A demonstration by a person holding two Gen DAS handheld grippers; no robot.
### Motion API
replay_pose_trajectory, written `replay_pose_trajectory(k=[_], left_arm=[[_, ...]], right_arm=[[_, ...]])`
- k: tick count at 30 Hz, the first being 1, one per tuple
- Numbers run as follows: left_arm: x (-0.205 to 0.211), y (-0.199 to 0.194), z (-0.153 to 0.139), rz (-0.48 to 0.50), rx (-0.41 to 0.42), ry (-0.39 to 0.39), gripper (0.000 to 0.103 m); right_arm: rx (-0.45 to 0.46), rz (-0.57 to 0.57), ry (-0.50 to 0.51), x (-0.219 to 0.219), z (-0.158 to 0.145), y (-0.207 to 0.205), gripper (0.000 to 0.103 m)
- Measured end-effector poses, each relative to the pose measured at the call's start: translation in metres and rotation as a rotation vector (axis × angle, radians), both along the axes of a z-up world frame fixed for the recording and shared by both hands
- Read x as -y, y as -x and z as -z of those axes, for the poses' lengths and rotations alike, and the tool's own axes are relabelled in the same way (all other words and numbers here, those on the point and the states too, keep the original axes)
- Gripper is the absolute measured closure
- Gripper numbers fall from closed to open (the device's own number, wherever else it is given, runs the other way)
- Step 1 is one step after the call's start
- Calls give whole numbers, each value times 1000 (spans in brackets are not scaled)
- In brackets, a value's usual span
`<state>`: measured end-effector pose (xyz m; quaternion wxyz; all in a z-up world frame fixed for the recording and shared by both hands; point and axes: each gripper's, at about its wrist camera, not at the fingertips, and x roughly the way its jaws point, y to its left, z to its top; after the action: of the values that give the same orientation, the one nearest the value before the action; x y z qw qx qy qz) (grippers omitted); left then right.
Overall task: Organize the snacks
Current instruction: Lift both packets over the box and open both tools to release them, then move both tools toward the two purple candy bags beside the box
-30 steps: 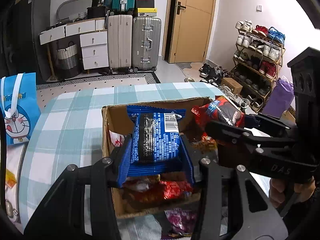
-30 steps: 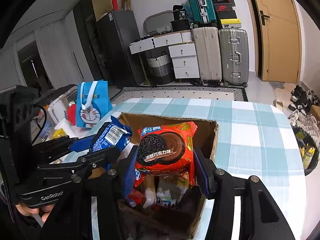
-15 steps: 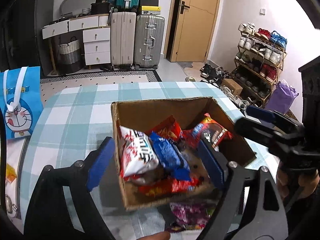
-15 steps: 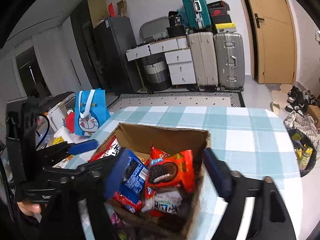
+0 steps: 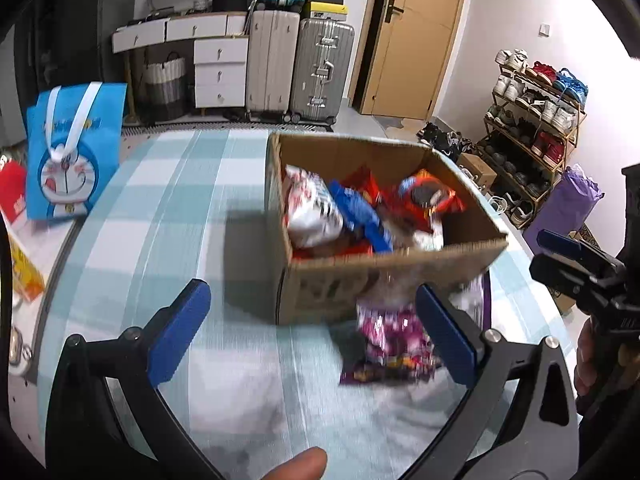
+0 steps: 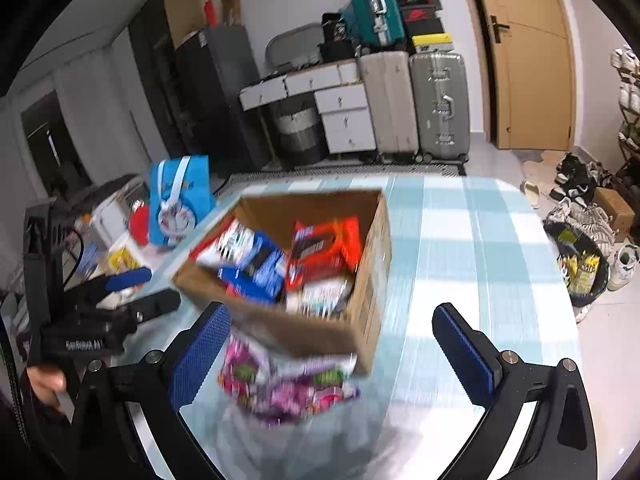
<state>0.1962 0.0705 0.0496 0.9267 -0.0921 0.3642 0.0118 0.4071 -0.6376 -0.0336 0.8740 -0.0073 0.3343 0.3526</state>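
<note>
An open cardboard box stands on the checked tablecloth, filled with snack packets. A blue cookie packet and a red cookie packet lie loose on top. A purple snack bag lies on the cloth against the box's near side. My left gripper hovers short of the box, jaws opening wide, nothing pressed between its pads. The right gripper is likewise back from the box and purple bag, jaws opening and holding nothing. The blue and red packets rest inside.
A blue cartoon gift bag stands at the table's left edge among small items. A fingertip shows at the bottom. Suitcases and drawers stand by the far wall, and a shoe rack at the right. Bare cloth lies right of the box.
Both grippers opened and let go: the blue packet and the red packet dropped into the box. Both grippers then drew back, so the box now sits farther away.
</note>
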Motion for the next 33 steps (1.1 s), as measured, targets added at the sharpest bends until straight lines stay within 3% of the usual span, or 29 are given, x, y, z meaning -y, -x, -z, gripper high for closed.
replay_pose_trajectory(k=[11, 23, 33], left_arm=[[16, 17, 28, 20, -65, 23, 1], [47, 5, 49, 94, -134, -1, 1], [62, -16, 68, 118, -188, 63, 1]], right_arm=[[-42, -56, 106, 5, 36, 34, 0], [-109, -34, 119, 6, 61, 23, 0], [-133, -9, 149, 7, 74, 19, 0]])
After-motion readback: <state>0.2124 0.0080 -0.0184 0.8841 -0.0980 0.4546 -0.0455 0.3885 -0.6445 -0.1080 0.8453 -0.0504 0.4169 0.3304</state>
